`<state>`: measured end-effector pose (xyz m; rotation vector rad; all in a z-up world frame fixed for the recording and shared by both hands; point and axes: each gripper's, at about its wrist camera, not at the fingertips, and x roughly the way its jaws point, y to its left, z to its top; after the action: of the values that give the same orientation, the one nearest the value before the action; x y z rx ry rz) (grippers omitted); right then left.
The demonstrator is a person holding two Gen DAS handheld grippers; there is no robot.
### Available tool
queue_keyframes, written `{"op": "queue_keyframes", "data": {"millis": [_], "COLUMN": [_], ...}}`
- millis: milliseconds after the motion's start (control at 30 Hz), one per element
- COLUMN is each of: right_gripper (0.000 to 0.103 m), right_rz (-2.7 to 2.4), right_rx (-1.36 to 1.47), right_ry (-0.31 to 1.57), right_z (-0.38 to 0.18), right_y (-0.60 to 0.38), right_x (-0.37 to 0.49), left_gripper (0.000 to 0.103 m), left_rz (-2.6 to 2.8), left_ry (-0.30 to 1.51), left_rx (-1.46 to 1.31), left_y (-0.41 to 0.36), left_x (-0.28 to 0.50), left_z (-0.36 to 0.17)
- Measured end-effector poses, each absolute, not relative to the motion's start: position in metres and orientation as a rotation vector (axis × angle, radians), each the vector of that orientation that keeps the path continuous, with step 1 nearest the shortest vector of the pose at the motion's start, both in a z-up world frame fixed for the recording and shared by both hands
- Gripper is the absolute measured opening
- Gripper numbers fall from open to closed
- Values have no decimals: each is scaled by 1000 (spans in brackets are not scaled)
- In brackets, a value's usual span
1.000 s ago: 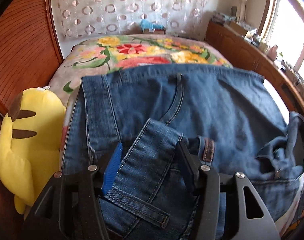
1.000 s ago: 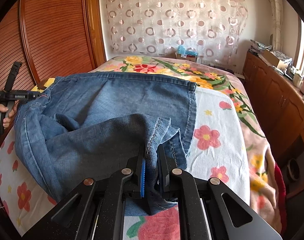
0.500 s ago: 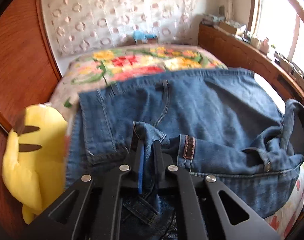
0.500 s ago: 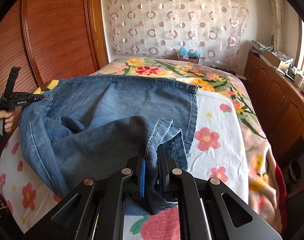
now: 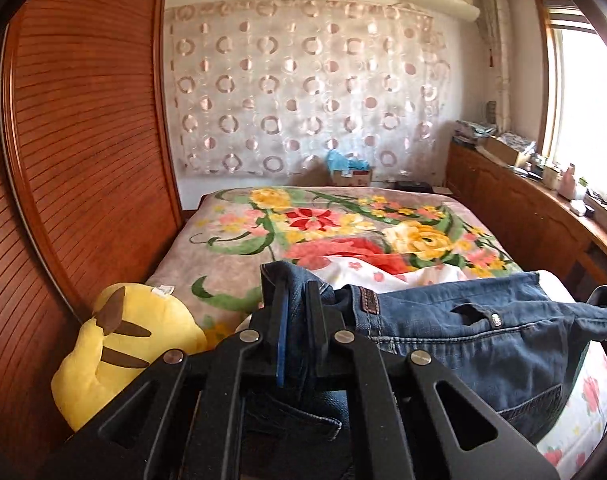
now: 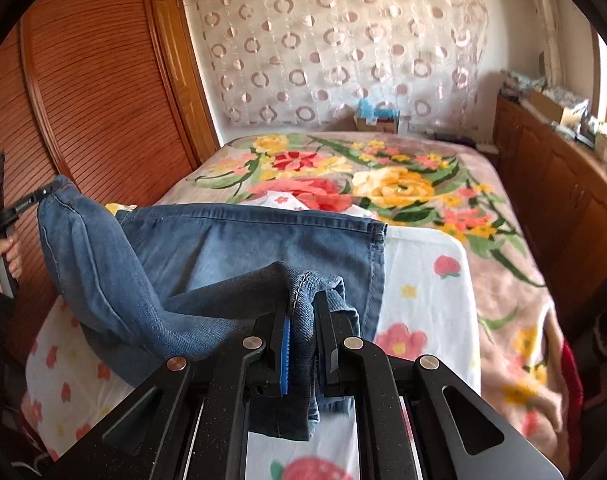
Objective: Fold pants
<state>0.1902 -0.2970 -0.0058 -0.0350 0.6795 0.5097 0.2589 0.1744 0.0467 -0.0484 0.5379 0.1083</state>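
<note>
1. the left wrist view is showing the waistband side of the jeans (image 5: pixel 483 344): a brown leather patch (image 5: pixel 368 303), a metal button (image 5: pixel 496 320) and a belt loop, none of which the right wrist view is showing.
2. only the left wrist view is taking in the yellow plush toy (image 5: pixel 123 352), lying at the left edge of the bed (image 5: pixel 223 256) against the wooden slatted wall.
3. the right wrist view is showing the hem end of the jeans (image 6: pixel 231 256) instead, and at its left edge the left tool (image 6: pixel 49 192) seen from outside, with a hand (image 6: pixel 1 256) gripping its handle.
4. the left tool (image 5: pixel 293 300) is standing narrow, its jaws pinching a fold of denim at the waistband corner, which is sticking up just past the tips.
5. the right tool (image 6: pixel 301 312) is standing narrow too, clamping a stitched hem edge that is running between the jaws and hanging down behind them.
6. the jeans are stretching between the two tools, raised at both gripped ends, with the middle sagging onto the white flowered sheet (image 6: pixel 423 280) that is lying over the floral blanket (image 6: pixel 383 168).
7. the far hem edge is lying flat across the bed, beyond the right tool.
</note>
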Motion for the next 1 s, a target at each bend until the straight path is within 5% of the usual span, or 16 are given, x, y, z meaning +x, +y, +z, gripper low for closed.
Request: {"op": "queue_keyframes", "data": {"millis": [67,167,533,900,967,1000], "right_gripper": [14,39,55,55,44,28], "right_rz": [500,427,501,488,487,479], "right_rx": [-19,-38,-159,-401,-423,-435], "right_ry": [704,718,693,766,773,778], "right_z": [-12,-18,-30,-63,-66,-67], "right_y": [-296,-292,-264,-239,-237,-236], "right_x": [206,219,200,205,212,215], "left_gripper": [8,8,8,8,8,8], "left_rz": [119,125,114,122,123,124], "left_ry": [557,592,631,650,647,643], "left_rx": [-56,-49,-11,-24,-25,-28], "left_y": [177,175,163,171,171,172], "left_x": [270,282,291,296,296,296], "left_z": [36,21,1,-9,-9,-9]}}
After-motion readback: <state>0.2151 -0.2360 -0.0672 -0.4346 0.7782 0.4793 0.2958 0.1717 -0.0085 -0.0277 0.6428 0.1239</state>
